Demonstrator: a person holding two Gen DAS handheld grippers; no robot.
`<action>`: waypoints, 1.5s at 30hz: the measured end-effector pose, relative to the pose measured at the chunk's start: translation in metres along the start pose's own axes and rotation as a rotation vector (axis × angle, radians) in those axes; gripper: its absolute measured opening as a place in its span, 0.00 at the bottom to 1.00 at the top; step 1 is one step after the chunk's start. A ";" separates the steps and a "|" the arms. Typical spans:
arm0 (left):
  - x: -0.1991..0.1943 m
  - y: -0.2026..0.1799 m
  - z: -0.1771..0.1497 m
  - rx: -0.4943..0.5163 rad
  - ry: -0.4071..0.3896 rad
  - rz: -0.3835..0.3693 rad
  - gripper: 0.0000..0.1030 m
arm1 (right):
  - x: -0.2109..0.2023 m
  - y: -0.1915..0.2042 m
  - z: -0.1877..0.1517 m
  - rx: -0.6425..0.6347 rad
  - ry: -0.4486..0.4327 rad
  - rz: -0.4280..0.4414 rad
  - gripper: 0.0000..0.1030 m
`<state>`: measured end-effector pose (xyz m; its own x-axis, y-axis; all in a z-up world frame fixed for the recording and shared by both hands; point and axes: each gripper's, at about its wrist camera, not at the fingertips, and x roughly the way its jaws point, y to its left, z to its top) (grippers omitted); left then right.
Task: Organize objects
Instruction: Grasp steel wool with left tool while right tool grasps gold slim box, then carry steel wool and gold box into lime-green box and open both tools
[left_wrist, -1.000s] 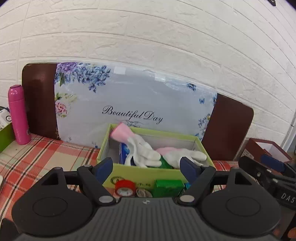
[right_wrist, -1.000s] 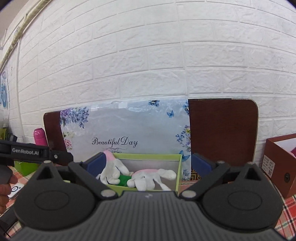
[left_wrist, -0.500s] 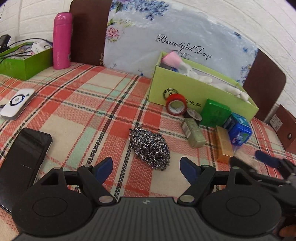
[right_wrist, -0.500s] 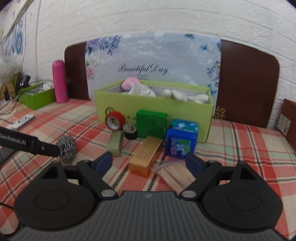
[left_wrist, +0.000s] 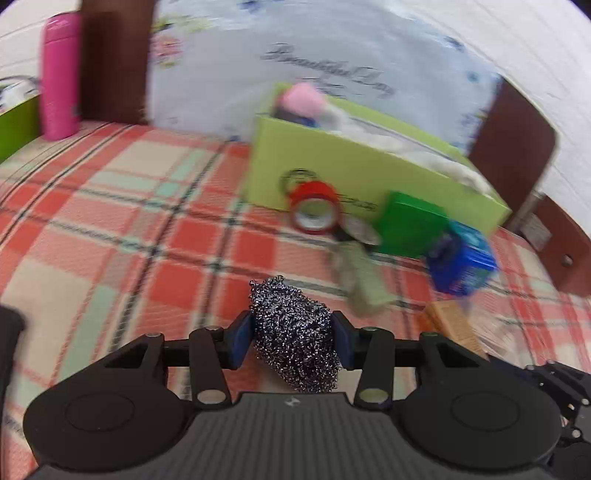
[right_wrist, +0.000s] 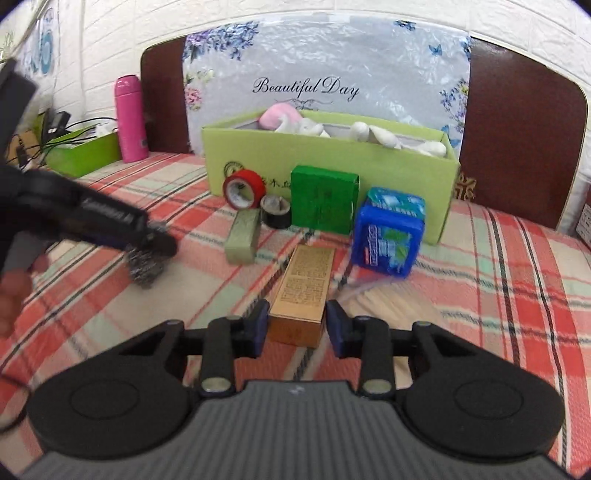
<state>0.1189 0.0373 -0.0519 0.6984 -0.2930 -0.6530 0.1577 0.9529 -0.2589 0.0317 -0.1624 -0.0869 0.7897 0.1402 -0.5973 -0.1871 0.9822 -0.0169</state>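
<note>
While the left gripper (left_wrist: 291, 341) clenches the steel scourer (left_wrist: 295, 336) on the tablecloth, the right gripper (right_wrist: 294, 326) brackets the gold box (right_wrist: 303, 295), contact unclear. Likely next: lifting both toward the green box (right_wrist: 332, 166).

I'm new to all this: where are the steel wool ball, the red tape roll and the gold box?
Steel wool ball (left_wrist: 295, 332), left wrist view, middle of its mesh.
Red tape roll (right_wrist: 244, 188), right wrist view, its face.
Gold box (right_wrist: 304, 286), right wrist view, top face.
</note>
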 end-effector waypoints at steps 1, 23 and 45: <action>-0.001 -0.007 -0.002 0.028 0.003 -0.032 0.46 | -0.006 -0.002 -0.004 -0.009 0.007 0.004 0.31; -0.013 -0.030 -0.028 0.014 0.055 -0.044 0.49 | -0.018 -0.005 -0.016 0.031 0.054 -0.004 0.31; -0.050 -0.039 0.010 0.086 -0.089 -0.136 0.40 | -0.035 -0.003 0.020 0.051 -0.063 0.047 0.29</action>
<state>0.0852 0.0158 -0.0020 0.7251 -0.4149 -0.5496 0.3111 0.9094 -0.2760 0.0163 -0.1675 -0.0503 0.8165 0.1921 -0.5444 -0.1958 0.9793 0.0518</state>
